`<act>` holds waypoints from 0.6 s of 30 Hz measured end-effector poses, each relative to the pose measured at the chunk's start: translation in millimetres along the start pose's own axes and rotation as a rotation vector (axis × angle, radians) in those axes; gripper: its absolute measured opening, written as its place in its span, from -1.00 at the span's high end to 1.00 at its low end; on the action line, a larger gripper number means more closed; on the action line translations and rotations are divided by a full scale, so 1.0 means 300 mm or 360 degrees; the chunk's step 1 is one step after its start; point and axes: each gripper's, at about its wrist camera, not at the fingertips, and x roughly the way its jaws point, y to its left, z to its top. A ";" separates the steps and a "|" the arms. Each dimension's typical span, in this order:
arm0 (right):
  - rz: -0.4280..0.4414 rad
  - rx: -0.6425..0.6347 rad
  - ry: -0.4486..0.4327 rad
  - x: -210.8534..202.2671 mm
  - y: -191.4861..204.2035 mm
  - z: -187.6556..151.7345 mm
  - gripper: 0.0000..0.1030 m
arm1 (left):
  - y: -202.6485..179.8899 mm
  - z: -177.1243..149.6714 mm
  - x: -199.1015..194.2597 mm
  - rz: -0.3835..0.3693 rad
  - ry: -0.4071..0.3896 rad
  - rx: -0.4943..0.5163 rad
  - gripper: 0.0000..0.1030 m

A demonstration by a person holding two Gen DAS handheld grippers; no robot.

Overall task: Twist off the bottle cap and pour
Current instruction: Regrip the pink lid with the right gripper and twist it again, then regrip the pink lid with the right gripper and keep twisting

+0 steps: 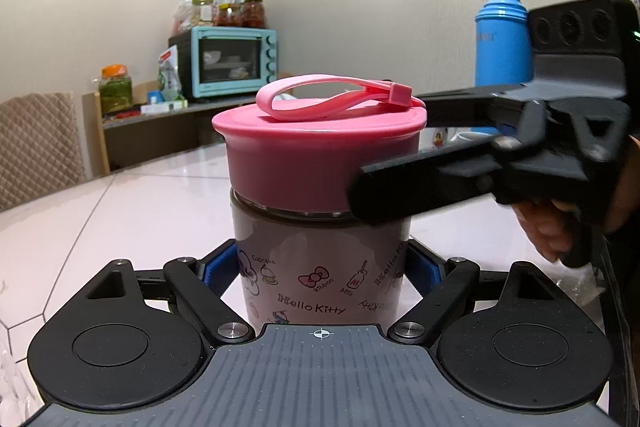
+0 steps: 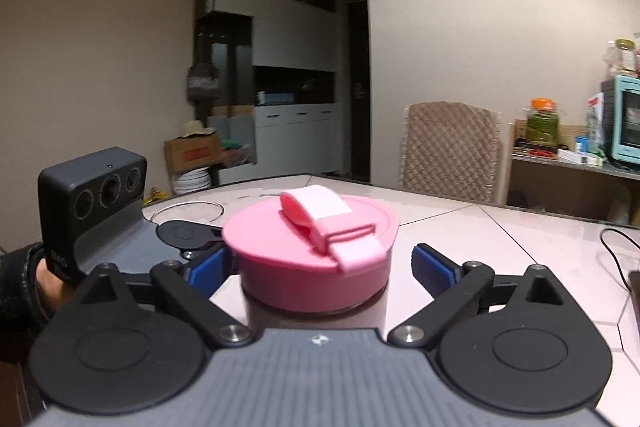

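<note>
A Hello Kitty bottle (image 1: 320, 267) with a pink screw cap (image 1: 316, 155) and a pink strap loop stands on the pale table. My left gripper (image 1: 322, 267) is shut on the bottle's body, blue pads against both sides. My right gripper (image 2: 322, 263) is open around the cap (image 2: 312, 259), its blue pads (image 2: 434, 271) a little apart from the cap's sides. In the left wrist view the right gripper (image 1: 384, 155) reaches in from the right, one finger in front of the cap and one behind it.
A blue thermos (image 1: 502, 39) stands behind on the right. A padded chair (image 2: 450, 151) and a side shelf with a teal oven (image 1: 236, 61) and jars lie beyond the table (image 1: 120, 219). A wire ring (image 2: 188, 213) and a black cable (image 2: 616, 259) lie on the table.
</note>
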 end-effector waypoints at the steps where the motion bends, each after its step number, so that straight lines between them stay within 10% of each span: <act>1: -0.0024 0.0002 -0.0015 -0.003 0.013 -0.005 -0.93 | 0.000 0.000 0.000 0.0000 0.0000 0.0000 -0.74; 18: -0.0320 0.0096 -0.0080 0.041 0.119 -0.029 -0.94 | 0.000 -0.001 0.001 -0.0001 -0.0001 0.0000 -0.74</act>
